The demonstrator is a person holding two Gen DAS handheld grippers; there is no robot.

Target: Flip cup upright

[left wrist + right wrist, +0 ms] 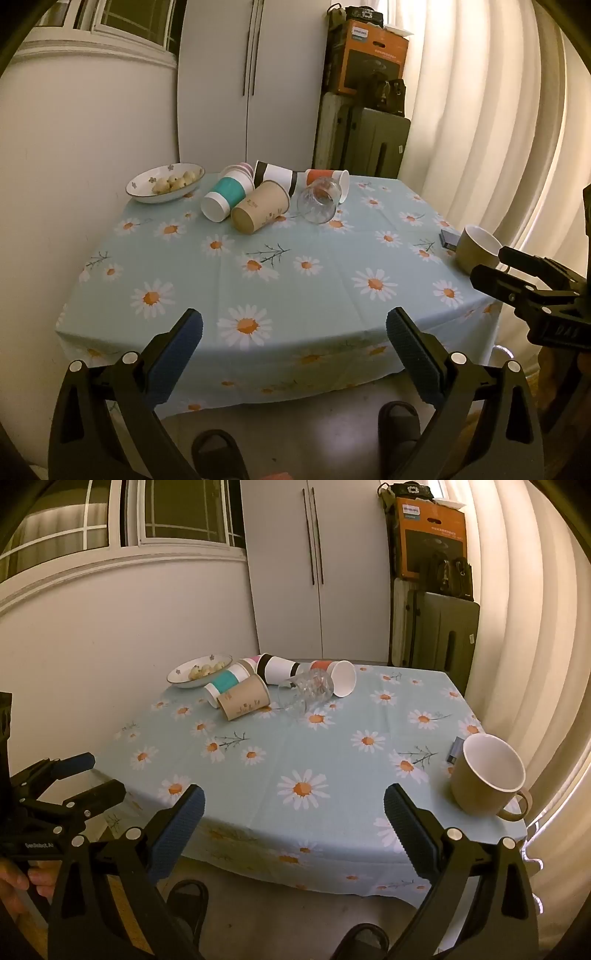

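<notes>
Surface: table [280, 295] under a pale blue cloth printed with white daisies; the near hem hangs just ahead of both pairs of fingers. Tiled floor and two dark slippers [218, 454] lie below the fingers.

Room: white wall and window frame beyond the left fingers; white cupboard doors [314, 572] straight ahead; dark luggage [443, 635] with an orange carton [428, 535] on top, then cream curtains [535, 646], beyond the right fingers.

Hidden or unclear: contents of the floral bowl [199, 672] are small pale lumps, kind not readable. A pink-banded cup [248, 662] is mostly covered by its neighbours. A small dark box [456, 749] is partly behind the mug. Carton print is too small to read in full.

Task items, far ahead of the fingertips, all lying on their sides in a touching cluster: teal-banded paper cup [225, 197]; brown paper cup [260, 206], base toward the cameras; black-and-white cup [277, 175]; orange-banded cup [328, 181], white mouth facing right; clear patterned glass [319, 201] leaning against it.

Upright item: tan mug [487, 775], white inside, handle toward the table edge, just beyond the right gripper's right finger.

Left gripper [293, 334]: blue-padded fingers spread wide, holding nothing. Right gripper [293, 810]: likewise spread wide, nothing between the pads.
</notes>
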